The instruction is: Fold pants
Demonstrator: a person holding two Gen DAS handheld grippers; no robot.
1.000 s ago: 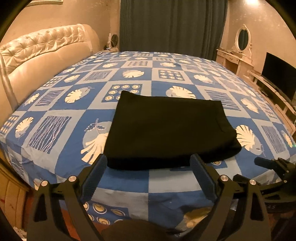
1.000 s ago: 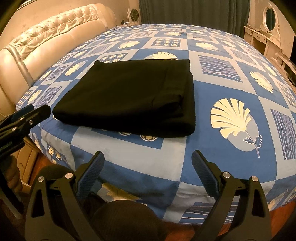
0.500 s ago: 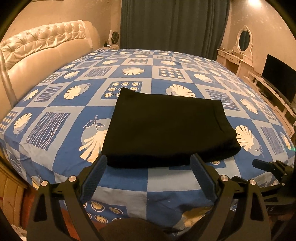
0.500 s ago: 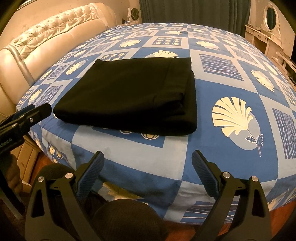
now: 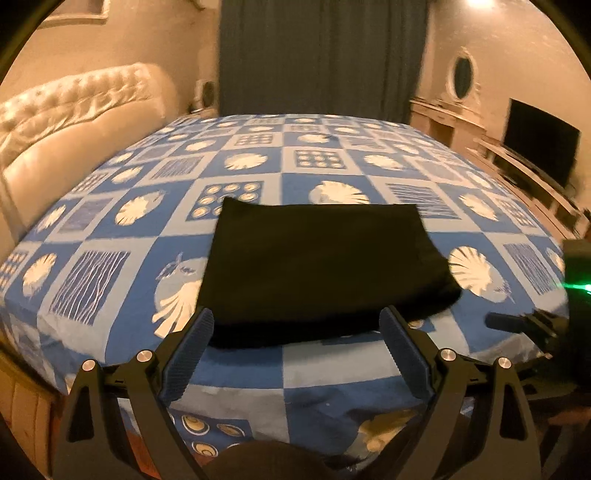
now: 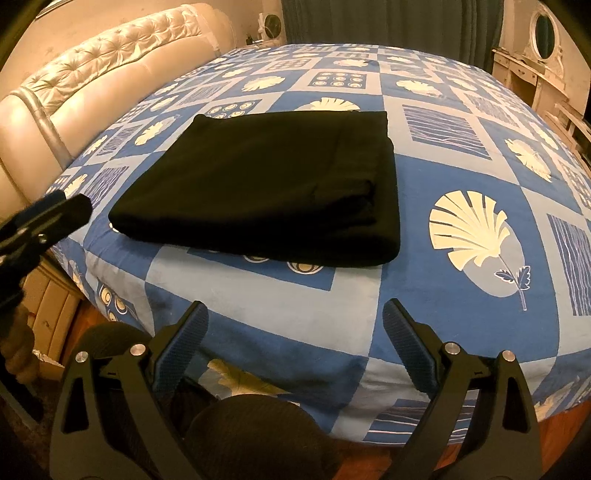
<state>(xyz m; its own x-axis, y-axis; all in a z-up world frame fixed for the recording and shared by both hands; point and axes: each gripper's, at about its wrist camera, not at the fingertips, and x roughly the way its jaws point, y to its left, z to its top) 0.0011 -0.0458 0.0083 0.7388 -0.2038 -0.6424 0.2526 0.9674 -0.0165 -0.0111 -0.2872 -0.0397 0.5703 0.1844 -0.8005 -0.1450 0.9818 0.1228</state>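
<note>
Folded black pants lying on a bed.

The pants rest flat on the blue shell-patterned sheet near the bed's front edge. The left tool and right tool are both spread wide, holding nothing, short of the cloth.

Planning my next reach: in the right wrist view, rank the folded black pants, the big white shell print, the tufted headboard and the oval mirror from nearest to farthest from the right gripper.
From the right gripper:
1. Folded black pants, just ahead, slightly left.
2. Big white shell print, ahead on the right; close to the pants, hard to separate.
3. Tufted headboard, far left.
4. Oval mirror, far right corner.
</note>
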